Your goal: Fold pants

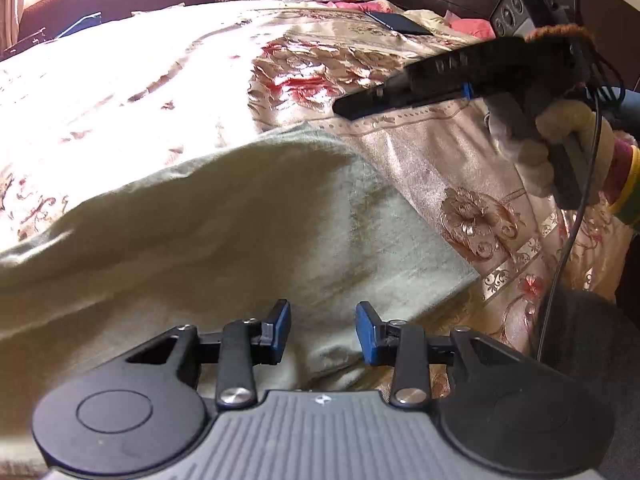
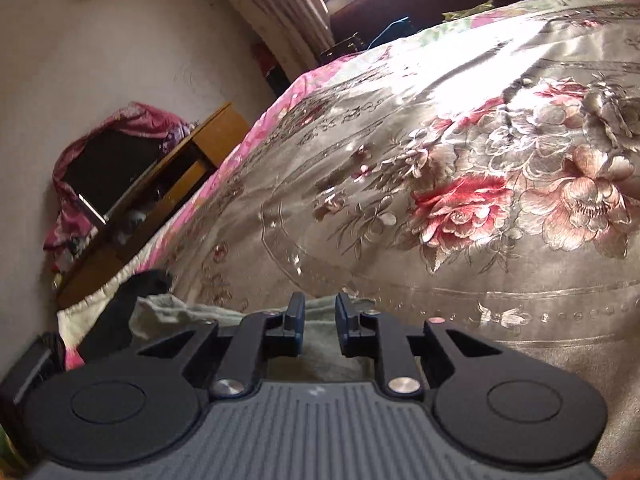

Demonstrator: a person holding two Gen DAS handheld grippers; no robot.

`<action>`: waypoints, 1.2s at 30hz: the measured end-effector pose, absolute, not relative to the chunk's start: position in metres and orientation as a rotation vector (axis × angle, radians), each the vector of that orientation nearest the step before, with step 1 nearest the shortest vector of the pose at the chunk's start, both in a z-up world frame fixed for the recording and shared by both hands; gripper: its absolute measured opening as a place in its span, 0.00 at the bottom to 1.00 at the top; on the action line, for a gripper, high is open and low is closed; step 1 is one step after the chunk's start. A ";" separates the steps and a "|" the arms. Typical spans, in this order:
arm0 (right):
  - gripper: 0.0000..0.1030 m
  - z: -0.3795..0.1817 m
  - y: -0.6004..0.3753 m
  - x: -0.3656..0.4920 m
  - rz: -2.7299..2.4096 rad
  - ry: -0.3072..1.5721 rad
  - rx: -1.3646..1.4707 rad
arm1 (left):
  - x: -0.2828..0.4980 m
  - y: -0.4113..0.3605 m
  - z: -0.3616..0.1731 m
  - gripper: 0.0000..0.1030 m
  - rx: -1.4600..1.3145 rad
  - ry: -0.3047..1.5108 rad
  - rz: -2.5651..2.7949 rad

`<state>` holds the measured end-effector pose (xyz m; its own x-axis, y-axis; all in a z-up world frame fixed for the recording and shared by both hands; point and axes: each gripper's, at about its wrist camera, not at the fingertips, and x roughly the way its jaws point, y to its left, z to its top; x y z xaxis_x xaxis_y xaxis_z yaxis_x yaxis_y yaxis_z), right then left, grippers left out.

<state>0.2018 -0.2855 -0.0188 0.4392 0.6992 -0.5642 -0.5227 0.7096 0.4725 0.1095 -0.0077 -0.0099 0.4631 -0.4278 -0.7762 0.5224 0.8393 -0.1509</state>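
Pale green-beige pants (image 1: 208, 240) lie spread across the floral bedspread (image 1: 472, 176), filling the lower left of the left wrist view. My left gripper (image 1: 323, 330) is open just above the pants' near edge, with nothing between its blue pads. My right gripper (image 2: 320, 328) is open too, hovering low over a far part of the pants (image 2: 320, 354) that shows between and below its fingers. The right gripper also shows from the side in the left wrist view (image 1: 360, 106), held by a gloved hand (image 1: 560, 148) above the pants' far edge.
The shiny floral bedspread (image 2: 440, 168) covers the whole bed. A dark phone (image 1: 400, 22) lies at the far side near pink bedding. A wooden cabinet (image 2: 168, 184) with a draped screen stands beside the bed by the wall. A black cable (image 1: 568, 220) hangs at the right.
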 end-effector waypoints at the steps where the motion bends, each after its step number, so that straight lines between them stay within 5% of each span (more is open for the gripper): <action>1: 0.24 -0.021 -0.280 0.200 0.777 0.820 0.181 | 0.111 -0.007 -0.007 0.48 0.109 0.911 -0.582; 3: 0.36 -0.028 -0.272 0.200 0.789 0.846 0.104 | 0.115 -0.005 -0.007 0.50 0.098 0.910 -0.570; 5: 0.36 -0.037 -0.267 0.203 0.746 0.884 0.112 | 0.118 -0.007 -0.015 0.51 0.099 0.940 -0.558; 8: 0.10 -0.047 -0.275 0.217 0.663 0.927 0.273 | 0.113 -0.012 -0.025 0.52 0.132 0.957 -0.559; 12: 0.03 -0.053 -0.296 0.237 0.547 0.913 0.497 | 0.104 -0.017 -0.023 0.53 0.130 0.954 -0.578; 18: 0.11 -0.050 -0.320 0.202 0.599 0.957 0.594 | 0.092 -0.021 -0.014 0.53 0.111 0.888 -0.620; 22: 0.35 -0.061 -0.313 0.188 0.640 1.006 0.596 | 0.095 -0.030 -0.017 0.57 0.134 0.871 -0.621; 34: 0.33 -0.089 -0.295 0.186 0.711 0.976 0.856 | 0.103 -0.015 -0.027 0.57 0.091 0.897 -0.564; 36: 0.17 -0.090 -0.282 0.188 0.716 0.981 0.834 | 0.103 -0.016 -0.029 0.57 0.100 0.897 -0.562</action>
